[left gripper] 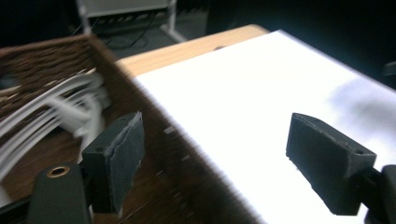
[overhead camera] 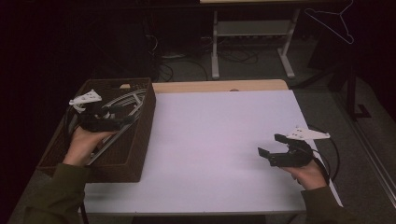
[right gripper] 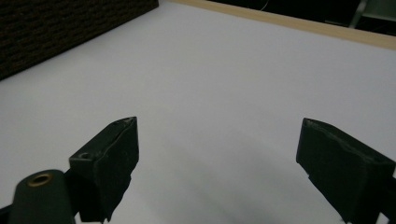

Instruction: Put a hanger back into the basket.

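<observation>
While over basket [overhead camera: 140, 140], left tool [overhead camera: 125, 115] wide open, empty.

Count: one brown wicker basket [overhead camera: 140, 140], left of the right gripper [overhead camera: 269, 145]; several white hangers [overhead camera: 122, 100] inside, number unclear; two grippers, left gripper [overhead camera: 126, 114] over the basket.

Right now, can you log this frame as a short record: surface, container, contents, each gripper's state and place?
surface: white table top, wooden strip along its far edge
container: dark woven basket at the table's left end
contents: white hangers lying in the basket
left gripper: open, nothing between its jaws, above the basket
right gripper: open, holding nothing, above the table's right part
background: one hanger hanging at far right
</observation>
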Demonstrator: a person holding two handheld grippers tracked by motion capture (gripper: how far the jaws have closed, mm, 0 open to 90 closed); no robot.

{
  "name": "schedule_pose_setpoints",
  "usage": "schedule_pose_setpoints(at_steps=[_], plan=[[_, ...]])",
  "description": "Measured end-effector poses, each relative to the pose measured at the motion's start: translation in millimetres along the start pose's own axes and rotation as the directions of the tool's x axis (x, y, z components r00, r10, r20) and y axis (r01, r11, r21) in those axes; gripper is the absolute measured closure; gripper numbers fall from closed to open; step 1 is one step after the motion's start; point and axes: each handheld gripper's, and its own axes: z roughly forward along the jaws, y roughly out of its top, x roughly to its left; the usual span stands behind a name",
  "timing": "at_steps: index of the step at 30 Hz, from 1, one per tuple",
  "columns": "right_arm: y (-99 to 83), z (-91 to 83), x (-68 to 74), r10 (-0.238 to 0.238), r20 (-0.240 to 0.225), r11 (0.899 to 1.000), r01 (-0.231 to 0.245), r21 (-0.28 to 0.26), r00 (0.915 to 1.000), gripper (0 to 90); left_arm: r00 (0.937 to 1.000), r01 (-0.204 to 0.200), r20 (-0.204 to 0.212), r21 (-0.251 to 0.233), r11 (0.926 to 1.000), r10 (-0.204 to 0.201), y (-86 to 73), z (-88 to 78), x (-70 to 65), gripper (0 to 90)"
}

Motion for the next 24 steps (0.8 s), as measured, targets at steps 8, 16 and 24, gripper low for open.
schedule_pose_setpoints(at_steps=[8, 16, 24], plan=[[18.9, -14.6, 6.8, -0.003, -0.03, 0.995, 0.0, -0.102, 0.9995, 11.4, 0.9933, -0.035, 0.107, -0.078, 0.9963, 0.043, -1.7, 12.4, -34.7, 14.5], [32.9, -34.7, 11.9, -0.003, -0.073, 0.97, -0.015, -0.244, 0.9973, 10.8, 0.9745, -0.059, 0.204, -0.169, 0.9839, 0.093, -11.0, 15.9, -63.9, 5.6], [37.2, -43.6, 14.4, -0.017, -0.077, 0.956, -0.007, -0.292, 0.9969, 9.8, 0.9684, -0.047, 0.234, -0.168, 0.9846, 0.086, -19.3, 21.7, -69.2, 5.7]])
